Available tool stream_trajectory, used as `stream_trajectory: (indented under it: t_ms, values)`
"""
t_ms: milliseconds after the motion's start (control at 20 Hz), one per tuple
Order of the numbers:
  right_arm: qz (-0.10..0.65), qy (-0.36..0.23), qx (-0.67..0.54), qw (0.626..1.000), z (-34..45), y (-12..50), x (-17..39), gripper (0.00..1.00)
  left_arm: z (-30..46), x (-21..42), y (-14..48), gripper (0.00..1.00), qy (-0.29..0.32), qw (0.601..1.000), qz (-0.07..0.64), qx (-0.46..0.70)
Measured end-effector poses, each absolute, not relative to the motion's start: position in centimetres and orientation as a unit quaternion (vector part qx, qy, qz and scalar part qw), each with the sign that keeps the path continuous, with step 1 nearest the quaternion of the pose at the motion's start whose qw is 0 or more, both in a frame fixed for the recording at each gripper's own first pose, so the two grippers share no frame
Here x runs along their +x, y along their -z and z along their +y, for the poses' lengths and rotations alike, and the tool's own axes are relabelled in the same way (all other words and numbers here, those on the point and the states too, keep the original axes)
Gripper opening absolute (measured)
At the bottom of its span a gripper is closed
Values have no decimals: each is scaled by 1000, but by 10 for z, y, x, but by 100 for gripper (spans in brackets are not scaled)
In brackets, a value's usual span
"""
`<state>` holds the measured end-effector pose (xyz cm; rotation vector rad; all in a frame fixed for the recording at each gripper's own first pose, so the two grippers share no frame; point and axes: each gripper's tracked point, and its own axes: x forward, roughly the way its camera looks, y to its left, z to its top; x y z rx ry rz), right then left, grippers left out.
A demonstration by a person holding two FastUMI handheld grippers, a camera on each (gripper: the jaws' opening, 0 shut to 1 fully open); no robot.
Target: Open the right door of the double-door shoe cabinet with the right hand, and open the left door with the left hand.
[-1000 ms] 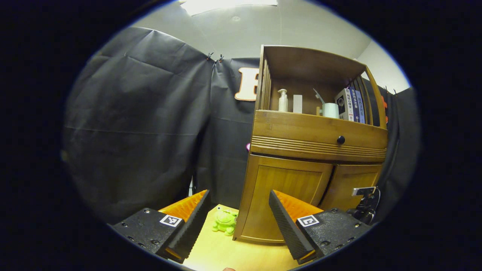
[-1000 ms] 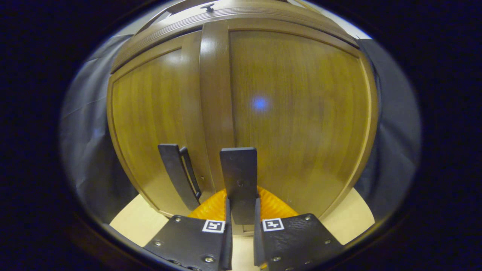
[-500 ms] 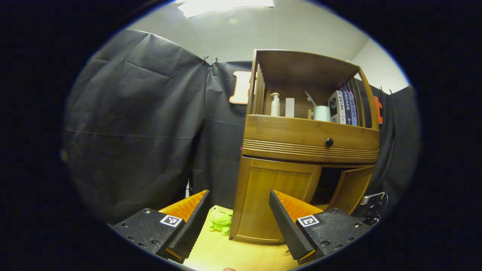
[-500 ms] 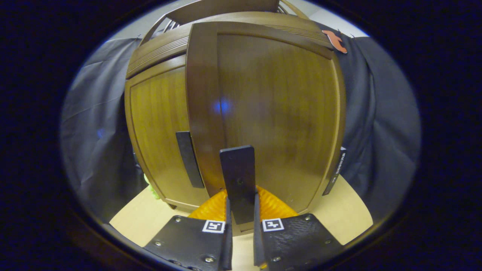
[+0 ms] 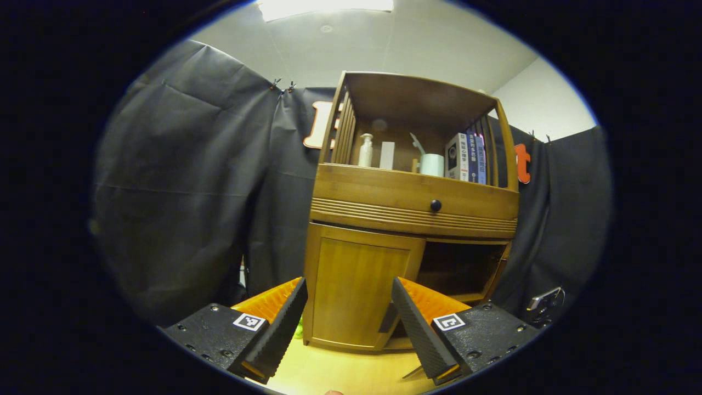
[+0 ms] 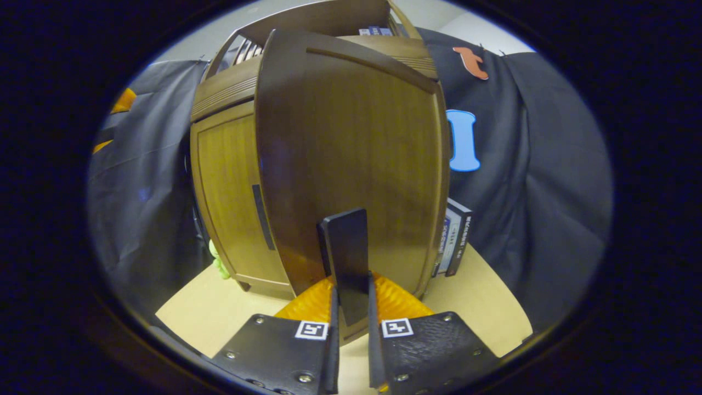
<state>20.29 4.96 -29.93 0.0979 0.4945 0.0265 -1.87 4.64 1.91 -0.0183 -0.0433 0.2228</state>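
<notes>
Right hand-held gripper (image 6: pixel 351 351) around door handle (image 6: pixel 345 258)

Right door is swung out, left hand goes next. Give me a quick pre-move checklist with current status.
1. Right door open: ok.
2. Right gripper shut on the right door handle: ok.
3. Left door shut, not yet touched: ok.
4. Left gripper open and short of the door: ok.
5. Left door handle free of obstruction: ok.
6. Room for the left door to swing past the green toy: cannot tell.
</notes>
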Motion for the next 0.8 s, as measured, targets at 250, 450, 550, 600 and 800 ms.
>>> stream_trajectory:
  t_ms: [250,450,550,600,800]
  values:
    - [241,14,48,969,45,299,203,21,13,-7,-11,95,-68,998,-14,-14]
    - [222,61,52,972,38,297,209,21,-10,-2,-2,93,-35,999,-6,-27]
    - [225,90,55,969,27,301,209,14,-16,0,-1,96,-27,999,-7,-30]
    - [223,95,60,968,25,302,213,8,-18,0,-1,96,-23,999,-8,-32]
    - [222,84,55,970,28,295,208,6,-23,1,9,95,-12,1000,2,-26]
